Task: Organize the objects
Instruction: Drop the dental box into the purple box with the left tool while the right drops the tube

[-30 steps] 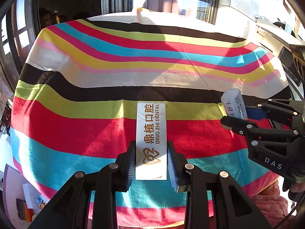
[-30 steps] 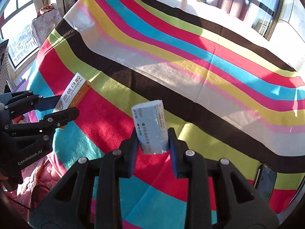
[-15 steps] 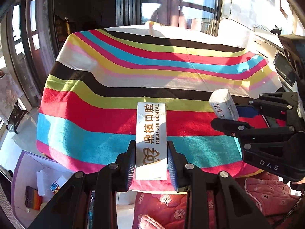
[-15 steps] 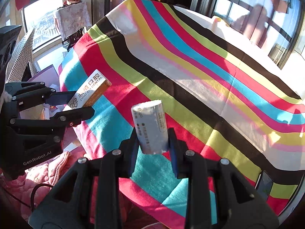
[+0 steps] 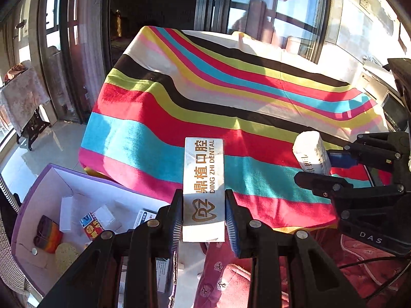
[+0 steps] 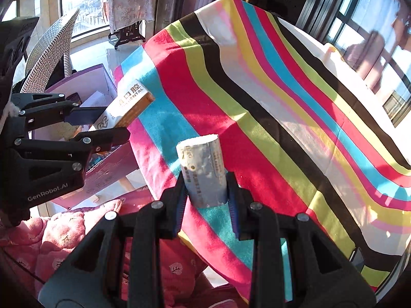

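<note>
Striped cloth [image 5: 231, 118]: covers the table in bands of red, cyan, lime, black, white, yellow and pink; its edge hangs down over the near side. Serves as landmark for all entries below.

Purple-rimmed box [image 5: 28, 205]: open-topped, white inside, on the floor just beside the cloth's hanging corner, lower than the tabletop. Contents: small cartons, a rainbow-coloured block, a round yellow sponge-like piece; labels too small to read.

Pink quilted fabric [image 6: 61, 233]: below the near edge of the cloth, patterned with small tree motifs.

Left gripper [image 5: 204, 213]: black, blue pads; clamped on the dental box, held above the cloth's near edge towards the purple-rimmed box.

Right gripper [image 6: 206, 192]: black, blue pads; clamped on the tissue pack, held over the cloth's near red and cyan bands.

Dental box [image 5: 204, 187]: long, white, gold lettering "DING ZHI DENTAL", orange side; lifted clear of the cloth.

Tissue pack [image 6: 203, 172]: small, pale, wrapped, printed text unreadable; lifted clear of the cloth, standing up between the pads.
</note>
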Action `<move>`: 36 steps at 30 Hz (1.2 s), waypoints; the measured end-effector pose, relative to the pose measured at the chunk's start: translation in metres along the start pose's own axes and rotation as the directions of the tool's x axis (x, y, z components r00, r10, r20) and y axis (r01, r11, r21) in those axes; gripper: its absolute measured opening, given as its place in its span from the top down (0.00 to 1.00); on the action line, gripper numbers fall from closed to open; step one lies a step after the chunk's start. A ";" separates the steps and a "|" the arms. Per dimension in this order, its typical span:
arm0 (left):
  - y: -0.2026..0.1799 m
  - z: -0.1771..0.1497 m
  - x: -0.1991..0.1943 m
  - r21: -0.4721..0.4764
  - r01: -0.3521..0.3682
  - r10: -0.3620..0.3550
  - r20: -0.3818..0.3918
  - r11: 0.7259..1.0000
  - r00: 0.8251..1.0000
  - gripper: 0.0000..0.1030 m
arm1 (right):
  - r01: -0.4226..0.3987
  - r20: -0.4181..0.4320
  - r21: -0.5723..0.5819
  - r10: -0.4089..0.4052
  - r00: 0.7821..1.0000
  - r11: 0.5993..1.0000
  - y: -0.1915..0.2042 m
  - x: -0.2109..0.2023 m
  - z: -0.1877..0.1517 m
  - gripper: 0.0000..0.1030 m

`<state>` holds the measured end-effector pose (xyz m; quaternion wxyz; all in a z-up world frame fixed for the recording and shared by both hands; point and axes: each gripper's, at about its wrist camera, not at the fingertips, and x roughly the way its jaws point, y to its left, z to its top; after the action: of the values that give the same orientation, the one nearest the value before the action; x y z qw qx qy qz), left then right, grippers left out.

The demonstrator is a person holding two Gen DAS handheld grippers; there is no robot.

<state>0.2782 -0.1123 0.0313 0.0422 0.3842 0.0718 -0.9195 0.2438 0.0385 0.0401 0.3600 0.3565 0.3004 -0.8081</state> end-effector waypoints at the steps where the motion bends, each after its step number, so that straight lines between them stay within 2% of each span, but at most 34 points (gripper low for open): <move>1: 0.004 -0.002 -0.001 -0.008 -0.007 0.007 0.001 1.000 1.000 0.69 | -0.002 -0.001 -0.012 0.002 1.000 1.000 0.004 0.000 0.001 0.68; 8: 0.032 -0.013 -0.009 -0.084 -0.042 0.043 0.009 0.996 0.999 0.69 | -0.040 -0.021 -0.085 0.038 0.999 0.996 0.032 0.002 0.009 0.68; 13: 0.060 -0.021 -0.017 -0.136 -0.120 0.121 -0.001 0.983 0.993 0.69 | -0.086 -0.012 -0.155 0.085 0.996 0.984 0.055 0.000 0.020 0.68; 17: 0.085 -0.027 -0.024 -0.198 -0.217 0.215 -0.028 0.956 0.976 0.69 | -0.124 -0.022 -0.208 0.122 0.992 0.970 0.075 0.003 0.029 0.68; 23: 0.122 -0.039 -0.032 -0.287 -0.282 0.279 -0.053 0.915 0.959 0.69 | -0.192 -0.035 -0.299 0.190 0.981 0.935 0.110 0.005 0.046 0.68; 31: 0.155 -0.049 -0.041 -0.338 -0.352 0.351 -0.067 0.873 0.934 0.69 | -0.233 -0.039 -0.410 0.238 0.970 0.882 0.152 0.007 0.064 0.68; 36: 0.176 -0.050 -0.051 -0.383 -0.377 0.384 -0.061 0.843 0.921 0.69 | -0.329 -0.057 -0.382 0.334 0.941 0.863 0.162 0.009 0.080 0.68</move>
<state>0.3729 -0.2766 0.0154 0.2994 0.3666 0.1741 -0.8635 0.3392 -0.1149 0.0409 0.5581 0.3204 0.3859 -0.6610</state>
